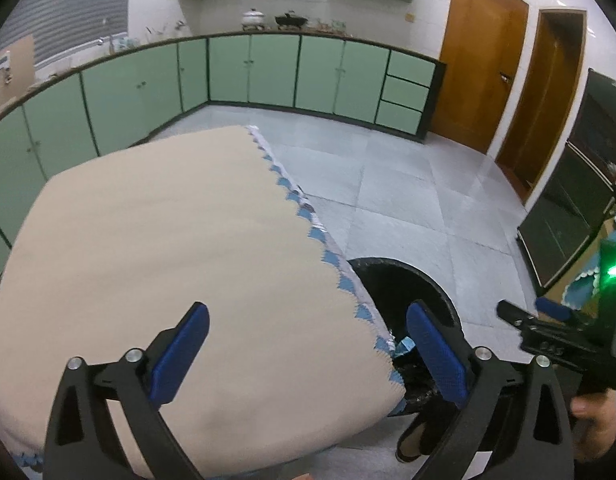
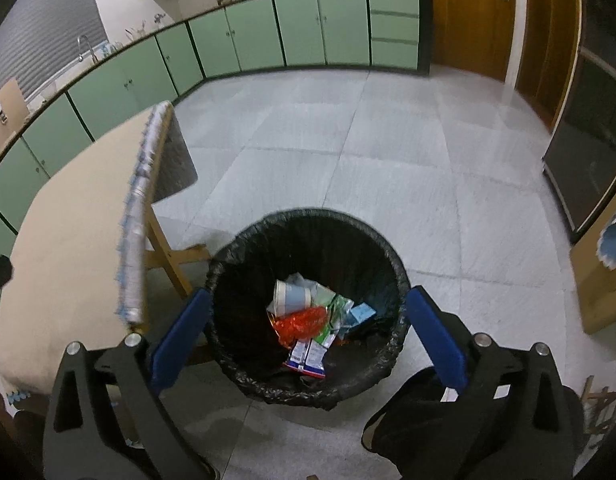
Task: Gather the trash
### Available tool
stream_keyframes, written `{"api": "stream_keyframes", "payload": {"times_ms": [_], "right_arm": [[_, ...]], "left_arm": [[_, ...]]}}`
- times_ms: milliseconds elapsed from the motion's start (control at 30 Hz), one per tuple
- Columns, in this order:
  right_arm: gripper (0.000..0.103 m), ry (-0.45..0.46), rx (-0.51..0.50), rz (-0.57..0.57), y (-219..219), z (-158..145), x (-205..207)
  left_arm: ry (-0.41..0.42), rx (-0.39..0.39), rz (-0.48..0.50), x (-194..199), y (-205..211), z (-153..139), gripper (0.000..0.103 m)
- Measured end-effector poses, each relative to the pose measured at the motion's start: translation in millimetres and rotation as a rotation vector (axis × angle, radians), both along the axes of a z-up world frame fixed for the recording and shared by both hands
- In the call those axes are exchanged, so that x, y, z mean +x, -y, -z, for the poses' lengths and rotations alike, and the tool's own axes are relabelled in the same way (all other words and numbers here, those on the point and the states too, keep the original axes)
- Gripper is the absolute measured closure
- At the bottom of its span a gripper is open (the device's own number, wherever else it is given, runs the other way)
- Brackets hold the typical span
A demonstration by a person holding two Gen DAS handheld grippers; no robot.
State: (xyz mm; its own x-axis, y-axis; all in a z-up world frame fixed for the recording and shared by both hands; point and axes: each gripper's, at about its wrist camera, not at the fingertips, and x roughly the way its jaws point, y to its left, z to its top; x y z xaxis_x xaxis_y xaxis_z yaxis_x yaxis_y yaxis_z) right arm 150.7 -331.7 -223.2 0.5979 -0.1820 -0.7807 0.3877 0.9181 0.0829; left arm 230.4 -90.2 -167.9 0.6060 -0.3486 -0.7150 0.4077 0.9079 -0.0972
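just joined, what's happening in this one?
A person with a claw in each hand is collecting trash in a kitchen. The right claw hangs open over a black-lined bin on the floor, which already holds a paper cup, a red wrapper and other packets. The left claw is open too, over the edge of a table with a beige cloth. Neither holds anything.

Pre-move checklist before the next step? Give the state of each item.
1. Left claw open, nothing held: ok.
2. Right claw open, nothing held: ok.
3. Right claw above the trash bin opening: ok.
4. Earlier trash inside the bin, paper cup and red wrapper on the bottom: ok.
5. Tabletop free of trash: ok in the visible part; its near and left edges are out of view.
6. Floor around the bin free of trash: cannot tell, partly hidden.
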Motion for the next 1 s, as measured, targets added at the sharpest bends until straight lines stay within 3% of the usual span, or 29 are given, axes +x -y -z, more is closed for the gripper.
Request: {"api": "stream_keyframes", "payload": {"times_ms": [267, 467, 800, 1000], "right_arm": [[0.005, 0.058, -0.077, 0.010, -34.3, -61.7, -26.0], [0.005, 0.108, -0.080, -0.068, -58.7, -106.0, -50.1], [0.005, 0.269, -0.191, -0.047, -95.3, -187.3, -97.3], [0.005, 0.348, -0.195, -0.026, -103.7, -221.6, -123.3]], "left_arm": [[0.013, -0.001, -0.115, -25.6, -24.5, -21.0, 0.006], [0.033, -0.021, -0.121, -46.0, -43.9, -43.4, 0.006], [0.164, -0.033, -0.207, -97.4, -72.5, -102.7, 0.006], [0.273, -0.055, -0.244, -138.6, -85.9, -142.1, 0.006]]}}
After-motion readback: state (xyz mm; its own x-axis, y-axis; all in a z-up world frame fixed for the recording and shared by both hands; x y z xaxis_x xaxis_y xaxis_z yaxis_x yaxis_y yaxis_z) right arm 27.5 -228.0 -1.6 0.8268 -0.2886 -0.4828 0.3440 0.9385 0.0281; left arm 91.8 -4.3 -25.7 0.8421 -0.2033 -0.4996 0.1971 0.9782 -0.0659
